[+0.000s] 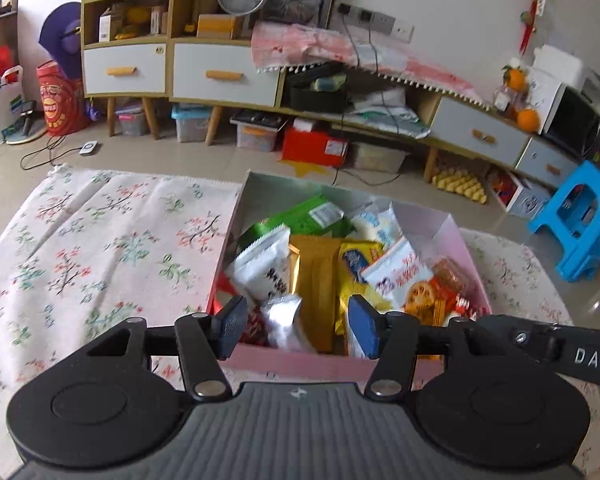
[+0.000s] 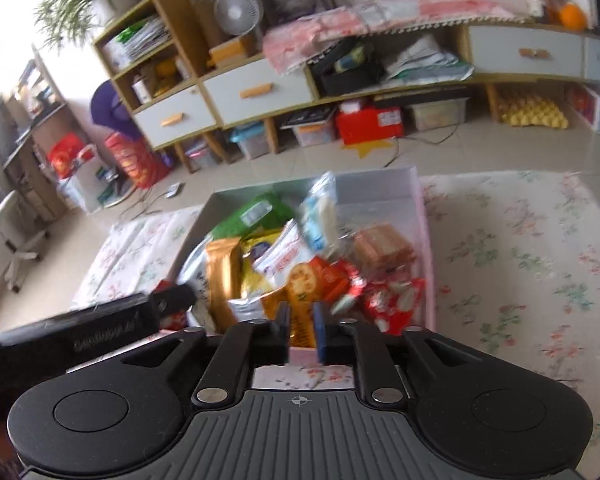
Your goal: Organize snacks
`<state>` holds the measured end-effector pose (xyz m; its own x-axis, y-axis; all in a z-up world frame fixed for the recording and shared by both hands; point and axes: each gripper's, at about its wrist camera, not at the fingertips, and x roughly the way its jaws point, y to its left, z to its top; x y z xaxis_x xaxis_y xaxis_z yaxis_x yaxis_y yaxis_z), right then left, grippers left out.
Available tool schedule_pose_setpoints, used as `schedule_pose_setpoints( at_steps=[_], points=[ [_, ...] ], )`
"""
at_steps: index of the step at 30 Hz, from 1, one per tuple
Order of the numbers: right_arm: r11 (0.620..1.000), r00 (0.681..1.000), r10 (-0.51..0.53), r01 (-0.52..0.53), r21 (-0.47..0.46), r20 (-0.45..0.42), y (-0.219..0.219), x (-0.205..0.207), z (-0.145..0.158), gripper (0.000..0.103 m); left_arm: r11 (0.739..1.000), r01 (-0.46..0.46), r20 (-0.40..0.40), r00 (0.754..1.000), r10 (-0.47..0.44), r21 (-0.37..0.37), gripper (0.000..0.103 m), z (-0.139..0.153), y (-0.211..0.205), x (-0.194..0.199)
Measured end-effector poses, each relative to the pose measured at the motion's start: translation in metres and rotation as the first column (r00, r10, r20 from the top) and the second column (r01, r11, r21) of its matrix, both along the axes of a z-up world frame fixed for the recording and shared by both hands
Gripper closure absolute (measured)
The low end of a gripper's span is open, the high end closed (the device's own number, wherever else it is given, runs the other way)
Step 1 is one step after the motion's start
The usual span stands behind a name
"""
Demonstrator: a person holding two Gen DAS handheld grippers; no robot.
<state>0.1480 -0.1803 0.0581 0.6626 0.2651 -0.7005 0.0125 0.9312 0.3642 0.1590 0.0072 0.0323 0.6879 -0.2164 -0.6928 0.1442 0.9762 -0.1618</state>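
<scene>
A pink box [image 1: 292, 362] full of snack packets sits on a floral cloth. My left gripper [image 1: 296, 326] is open above the box's near edge, over a silver packet [image 1: 284, 320] and a gold packet [image 1: 316, 280]. In the right wrist view the box [image 2: 426, 240] holds the gold packet [image 2: 222, 276], a green packet [image 2: 256, 212] and red packets [image 2: 392, 304]. My right gripper [image 2: 302, 326] is nearly closed at the box's near edge, with an orange lotus-root snack packet [image 2: 300, 300] showing in the narrow gap; I cannot tell if it is gripped. The left gripper's body [image 2: 100, 328] shows at the left.
The floral cloth [image 1: 100, 248] spreads left of the box and also to its right [image 2: 520, 260]. A blue stool [image 1: 580, 220] stands on the floor at the right. A low cabinet with drawers [image 1: 224, 76] and storage bins line the far wall.
</scene>
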Motion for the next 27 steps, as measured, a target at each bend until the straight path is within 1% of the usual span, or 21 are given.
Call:
schedule_pose_setpoints(
  at_steps=[1,2,3,4,5,7,8,9,10,11,12,14,16,19,21,22,23,24,25,26,27],
  points=[
    [1.000,1.000,-0.009,0.009,-0.006,-0.025,-0.001,-0.001,-0.001,0.086,1.000,-0.001,-0.009,1.000,0.001,0.007,0.049,0.000,0.000,-0.002],
    [1.000,0.998,-0.018,0.018,-0.008,-0.057,-0.001,-0.003,-0.003,0.086,1.000,0.002,-0.021,1.000,-0.002,0.012,0.043,0.001,0.000,-0.004],
    [1.000,0.996,-0.025,0.024,-0.010,-0.089,-0.002,-0.006,-0.004,0.086,1.000,0.008,-0.037,0.999,-0.007,0.020,0.035,0.002,0.000,-0.008],
    [1.000,0.993,-0.027,0.026,-0.013,-0.112,-0.003,-0.011,-0.002,0.086,0.999,0.015,-0.050,0.999,-0.014,0.028,0.032,0.004,0.000,-0.012],
    [1.000,0.993,-0.025,0.023,-0.016,-0.116,-0.003,-0.019,0.001,0.086,0.999,0.021,-0.055,0.998,-0.019,0.037,0.029,0.007,0.001,-0.017],
    [1.000,0.997,0.008,-0.010,-0.025,-0.080,-0.003,-0.040,0.014,0.086,0.998,0.023,-0.053,0.998,-0.020,0.055,0.022,0.015,0.003,-0.029],
    [0.999,0.998,0.022,-0.024,-0.035,-0.055,-0.004,-0.051,0.022,0.086,0.998,0.020,-0.047,0.999,-0.017,0.062,0.017,0.020,0.004,-0.035],
    [0.999,0.999,0.025,-0.026,-0.045,-0.027,-0.005,-0.062,0.029,0.084,0.998,0.014,-0.034,0.999,-0.012,0.068,0.013,0.025,0.006,-0.042],
    [0.999,1.000,0.019,-0.019,-0.049,0.004,-0.008,-0.072,0.036,0.079,0.997,0.008,-0.021,1.000,-0.006,0.076,0.011,0.029,0.007,-0.048],
    [0.999,1.000,0.004,-0.003,-0.050,0.029,-0.010,-0.083,0.040,0.068,0.997,0.001,-0.012,1.000,0.000,0.083,0.009,0.034,0.007,-0.056],
    [0.999,0.999,-0.009,0.012,-0.053,0.047,-0.012,-0.092,0.044,0.062,0.996,-0.005,-0.007,1.000,0.005,0.085,0.007,0.037,0.008,-0.063],
    [0.997,0.997,-0.029,0.033,-0.063,0.068,-0.013,-0.112,0.045,0.062,0.997,-0.004,-0.014,1.000,0.005,0.073,0.005,0.043,0.005,-0.078],
    [0.996,0.996,-0.046,0.052,-0.077,0.081,-0.014,-0.133,0.044,0.062,0.998,0.017,-0.002,1.000,-0.016,0.052,0.001,0.046,0.004,-0.095],
    [0.995,0.993,-0.076,0.082,-0.057,0.091,-0.015,-0.158,0.042,0.062,0.998,-0.001,0.021,1.000,-0.001,0.064,0.001,0.042,0.006,-0.121],
    [0.994,0.991,-0.094,0.099,-0.050,0.096,-0.013,-0.171,0.040,0.061,0.998,-0.004,0.012,1.000,0.003,0.060,0.001,0.036,0.008,-0.133],
    [0.992,0.989,-0.105,0.112,-0.061,0.104,-0.011,-0.176,0.040,0.061,0.999,-0.002,-0.001,1.000,0.002,0.054,0.001,0.033,0.008,-0.138],
    [0.989,0.986,-0.117,0.127,-0.079,0.117,-0.009,-0.185,0.039,0.056,0.999,0.001,-0.009,1.000,0.000,0.049,0.001,0.029,0.009,-0.144],
    [0.985,0.983,-0.126,0.140,-0.098,0.131,-0.005,-0.191,0.038,0.046,0.999,0.002,-0.009,1.000,-0.002,0.047,0.001,0.025,0.011,-0.151],
    [0.983,0.981,-0.129,0.146,-0.114,0.144,-0.001,-0.198,0.036,0.040,0.999,0.001,-0.005,1.000,-0.001,0.054,0.001,0.022,0.012,-0.156],
    [0.982,0.980,-0.124,0.143,-0.124,0.153,0.003,-0.203,0.035,0.024,0.998,0.000,-0.003,1.000,0.000,0.069,0.001,0.018,0.013,-0.160],
    [0.982,0.979,-0.119,0.141,-0.127,0.163,0.006,-0.209,0.032,0.012,0.996,-0.001,-0.001,1.000,0.001,0.086,0.001,0.015,0.014,-0.164]
  ],
)
